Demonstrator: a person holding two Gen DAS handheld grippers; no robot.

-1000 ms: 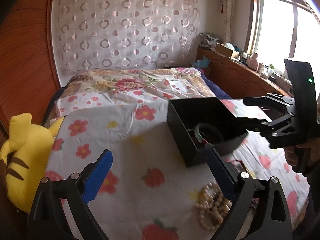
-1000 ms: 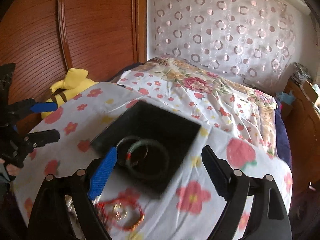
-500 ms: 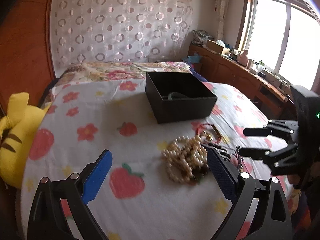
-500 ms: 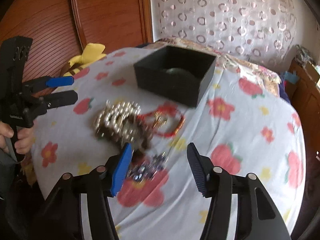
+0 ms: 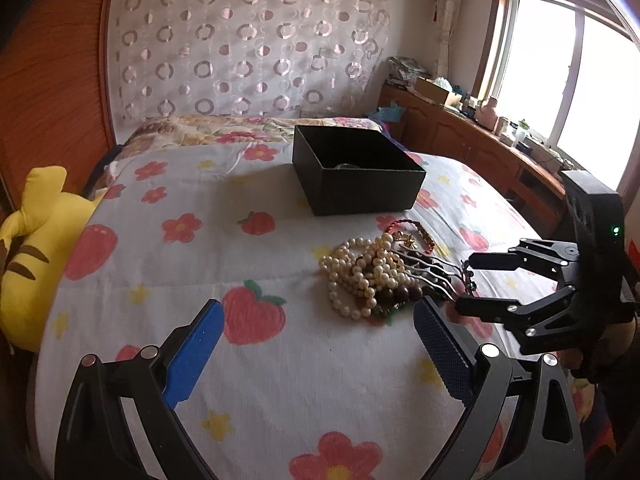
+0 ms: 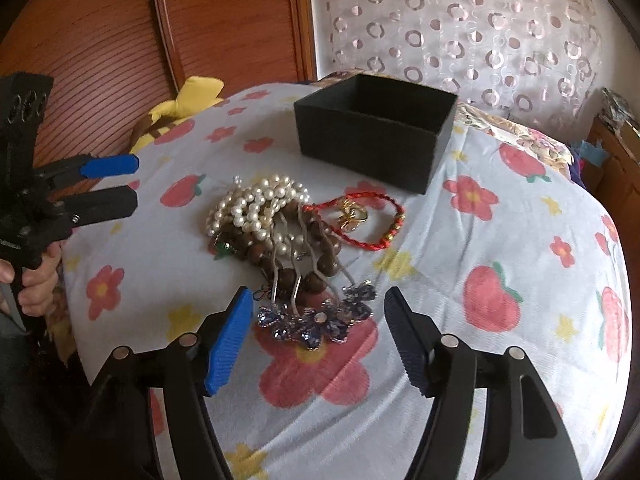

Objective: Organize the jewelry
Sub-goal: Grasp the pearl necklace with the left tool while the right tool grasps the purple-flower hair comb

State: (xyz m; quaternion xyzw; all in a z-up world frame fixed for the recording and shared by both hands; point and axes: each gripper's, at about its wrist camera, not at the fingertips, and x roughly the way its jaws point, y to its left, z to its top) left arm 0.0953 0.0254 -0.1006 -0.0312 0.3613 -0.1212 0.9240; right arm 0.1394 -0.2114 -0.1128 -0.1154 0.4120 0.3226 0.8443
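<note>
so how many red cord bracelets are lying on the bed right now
1. The red cord bracelet lies on the bedspread between the black box and the pearl and bead pile, circling a small gold piece. Another could be buried under the pile.

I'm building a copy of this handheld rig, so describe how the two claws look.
Both are black plastic linkage frames with silver pivot pins. The left claw carries one bright blue ribbed pad and one dark navy textured pad; the right claw has the same pairing. The right claw's upright black housing shows a small green light. No cables or sleeves are visible.
</note>
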